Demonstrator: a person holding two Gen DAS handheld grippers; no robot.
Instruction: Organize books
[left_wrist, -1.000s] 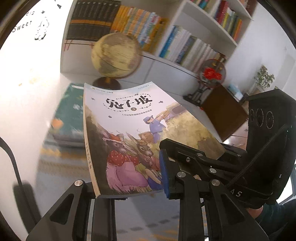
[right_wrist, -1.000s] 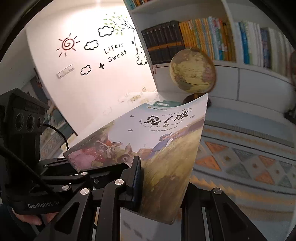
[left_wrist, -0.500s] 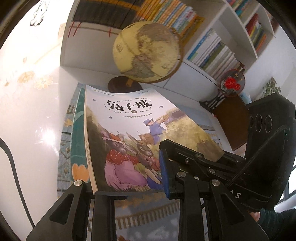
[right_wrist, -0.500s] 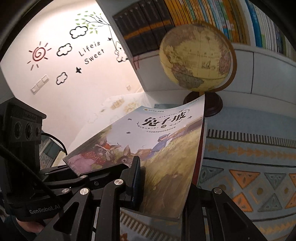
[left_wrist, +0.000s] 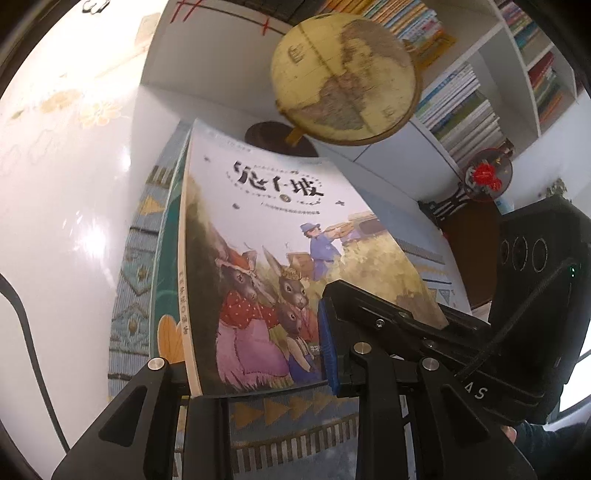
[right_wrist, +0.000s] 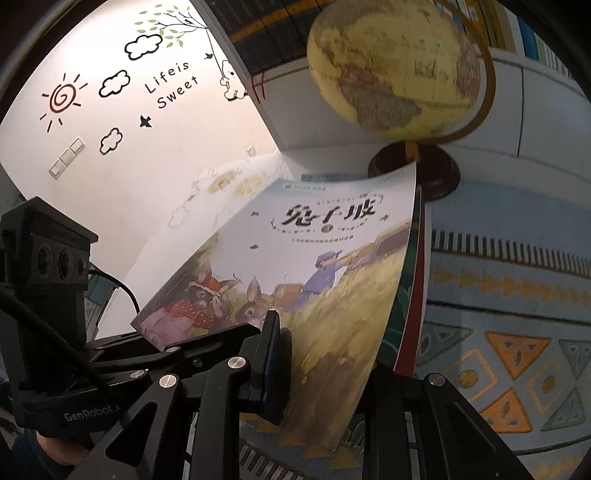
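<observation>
Your left tool and right tool each pinch one lower corner of the same thin illustrated paperback with rabbits on its cover, each clenched on the cover. The book tilts above a teal-covered book lying flat on the patterned woven runner over the white counter.

Left wrist view only: the paperback's spine edge with small print, the teal book's orange leaf motif beside it, a black cable crossing the counter, and, at far right, a round red ornament on a dark stand and the white bookshelf's rows of upright books. The right tool's black body fills the lower right.

Right wrist view only: the paperback's open page edge, a red edge under the teal cover, wall decals of a sun and clouds with lettering, and wall switches. The left tool's black body stands at lower left.

Both views: a yellowish globe on a dark round base stands just beyond the paperback's far edge, in front of the shelf; the raised cover hides part of its base.
</observation>
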